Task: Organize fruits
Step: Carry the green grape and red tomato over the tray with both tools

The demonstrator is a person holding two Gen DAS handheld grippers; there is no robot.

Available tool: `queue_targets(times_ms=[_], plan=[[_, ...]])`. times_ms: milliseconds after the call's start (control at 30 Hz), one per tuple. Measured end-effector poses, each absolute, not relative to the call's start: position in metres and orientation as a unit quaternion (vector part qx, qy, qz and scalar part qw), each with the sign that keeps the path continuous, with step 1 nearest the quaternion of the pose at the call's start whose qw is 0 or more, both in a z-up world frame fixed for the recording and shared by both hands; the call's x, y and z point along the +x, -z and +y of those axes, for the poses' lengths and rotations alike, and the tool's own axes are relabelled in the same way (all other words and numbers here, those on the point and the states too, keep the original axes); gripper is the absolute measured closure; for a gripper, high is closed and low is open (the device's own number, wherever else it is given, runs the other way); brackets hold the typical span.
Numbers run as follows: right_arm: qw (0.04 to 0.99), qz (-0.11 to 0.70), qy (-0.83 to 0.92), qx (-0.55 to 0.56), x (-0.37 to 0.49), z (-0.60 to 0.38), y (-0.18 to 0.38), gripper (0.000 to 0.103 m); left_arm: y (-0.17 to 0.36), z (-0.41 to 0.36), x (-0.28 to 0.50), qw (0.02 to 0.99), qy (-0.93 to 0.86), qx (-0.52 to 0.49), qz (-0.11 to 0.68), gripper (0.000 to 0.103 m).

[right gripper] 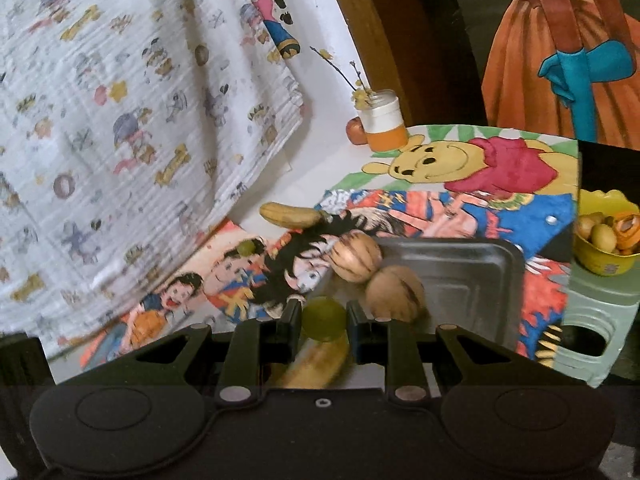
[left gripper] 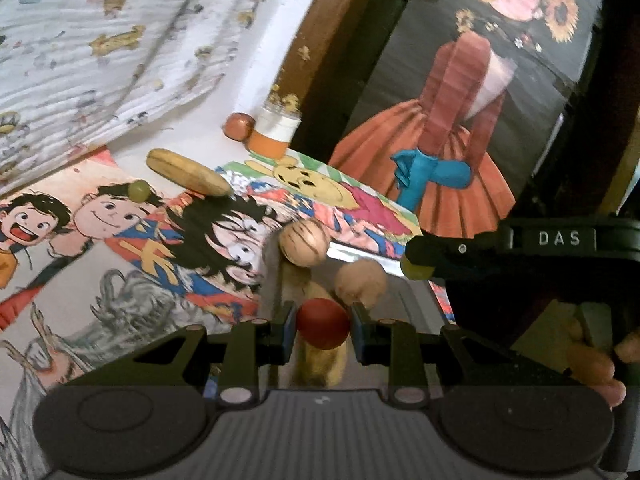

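Note:
My left gripper (left gripper: 323,322) is shut on a small red fruit (left gripper: 322,323), held above a metal tray (left gripper: 416,300). My right gripper (right gripper: 323,322) is shut on a round green fruit (right gripper: 323,318) over the same metal tray (right gripper: 476,276). In the left wrist view the right gripper (left gripper: 416,270) shows at the right with the green fruit (left gripper: 417,271) at its tip. Two tan striped fruits (right gripper: 355,257) (right gripper: 395,293) sit in the tray's near corner, and a banana (right gripper: 316,364) lies below my fingers. Another banana (right gripper: 289,214) and a green grape (right gripper: 247,246) lie on the cartoon mat.
A small apple (right gripper: 356,131) and a white-and-orange jar (right gripper: 382,120) with twigs stand at the back of the table. A yellow bowl (right gripper: 604,266) of fruit sits on a pale green stool (right gripper: 592,320) at the right. Patterned cloth (right gripper: 120,100) hangs on the left. A large painted picture (left gripper: 460,100) stands behind.

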State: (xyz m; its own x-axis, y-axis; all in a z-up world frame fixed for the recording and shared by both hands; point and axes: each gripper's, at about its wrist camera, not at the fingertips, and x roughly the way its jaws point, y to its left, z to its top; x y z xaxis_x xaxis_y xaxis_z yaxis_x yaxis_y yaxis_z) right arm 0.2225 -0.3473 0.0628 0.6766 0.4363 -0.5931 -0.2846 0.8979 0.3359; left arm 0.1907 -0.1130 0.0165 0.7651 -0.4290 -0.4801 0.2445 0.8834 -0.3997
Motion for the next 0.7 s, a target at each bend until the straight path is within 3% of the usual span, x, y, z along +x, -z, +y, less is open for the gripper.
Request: queue_targets(times_ms=[700], plan=[[0.929, 0.329, -0.156, 0.067, 0.193, -0.382, -0.02, 0.077, -0.007, -0.167, 0.187, 0.925, 0.221, -0.067, 0.303, 0.072]])
